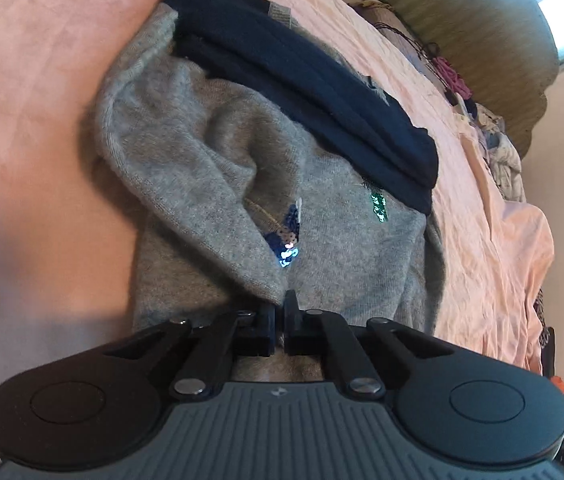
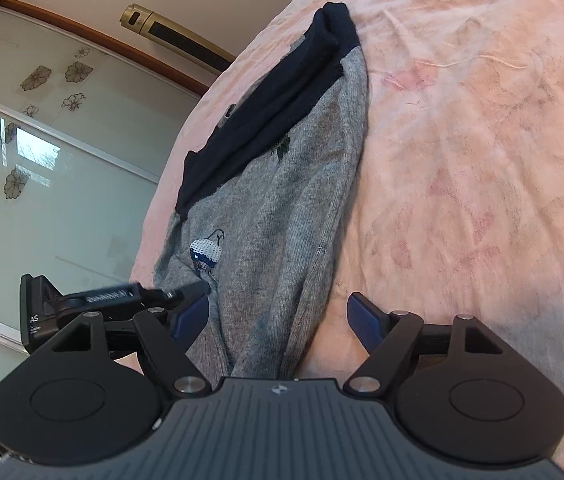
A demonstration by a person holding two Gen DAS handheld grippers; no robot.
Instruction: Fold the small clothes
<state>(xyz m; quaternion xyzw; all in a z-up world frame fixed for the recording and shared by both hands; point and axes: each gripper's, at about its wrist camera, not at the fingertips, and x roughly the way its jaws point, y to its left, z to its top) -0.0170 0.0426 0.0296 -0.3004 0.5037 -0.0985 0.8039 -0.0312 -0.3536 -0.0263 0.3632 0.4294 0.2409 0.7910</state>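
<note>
The left gripper (image 1: 279,309) pinches a fold of the grey sweater (image 1: 218,168); the right gripper (image 2: 278,316) hovers with fingers apart. The sweater lies on a pink bedsheet (image 2: 482,160), with a clothes pile (image 1: 498,152) at the far right.

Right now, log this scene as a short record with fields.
surface: pink bedsheet
garment: grey sweater with sequin patches, lying on the sheet
on top: dark navy garment across the sweater's far end
left gripper: shut on a folded edge of the sweater
right gripper: open, its fingers either side of the sweater's near end
</note>
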